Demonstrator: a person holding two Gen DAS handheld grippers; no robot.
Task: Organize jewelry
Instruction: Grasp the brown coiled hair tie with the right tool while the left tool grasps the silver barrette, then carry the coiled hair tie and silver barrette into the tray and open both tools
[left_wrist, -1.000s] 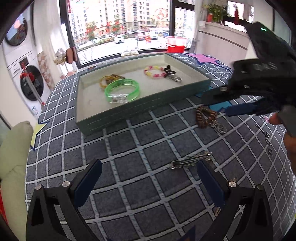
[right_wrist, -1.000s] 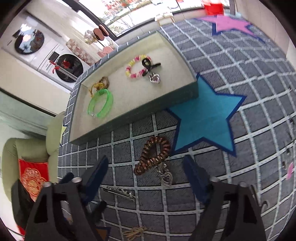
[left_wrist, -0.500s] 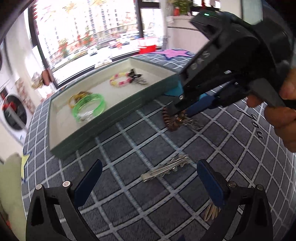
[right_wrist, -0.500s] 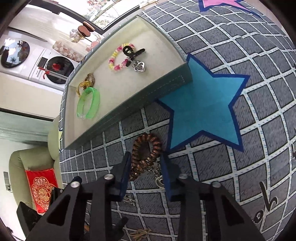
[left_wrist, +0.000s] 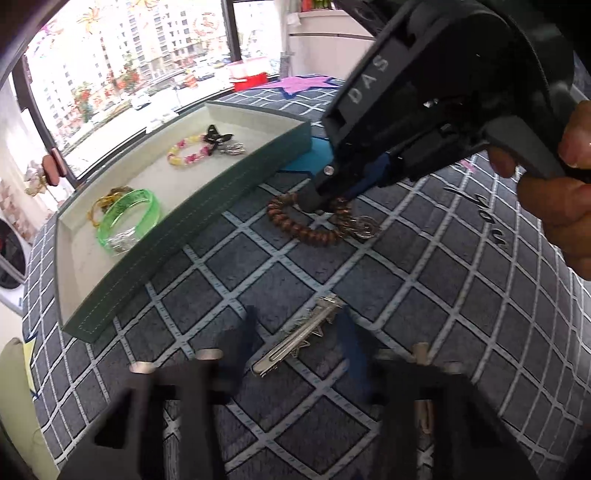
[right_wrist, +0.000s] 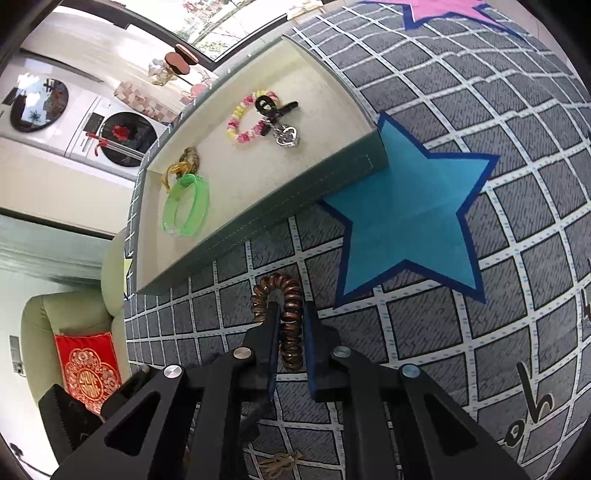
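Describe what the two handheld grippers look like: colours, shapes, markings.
Both are black plastic tools with angular, cut-out finger arms, silver rivets and flat blue pads. In the left wrist view the right gripper has a bulky black body with "DAS" in pale letters and a grey trigger lever. The left gripper is blurred. No sleeve or cable shows.

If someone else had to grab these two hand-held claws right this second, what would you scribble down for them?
Right gripper: shut on one side of the brown spiral coil bracelet, which lies on the grey checked cloth.
Left gripper: its jaws have just been closing around the silver metal hair clip, which lies on the cloth between the blurred fingers; no grip visible.
Green tray with cream lining: already holds the clear green bangle, a gold-coloured piece, the pink and yellow bead bracelet and a black clip with a silver heart charm.
Left: move bracelet and hair clip into the tray.
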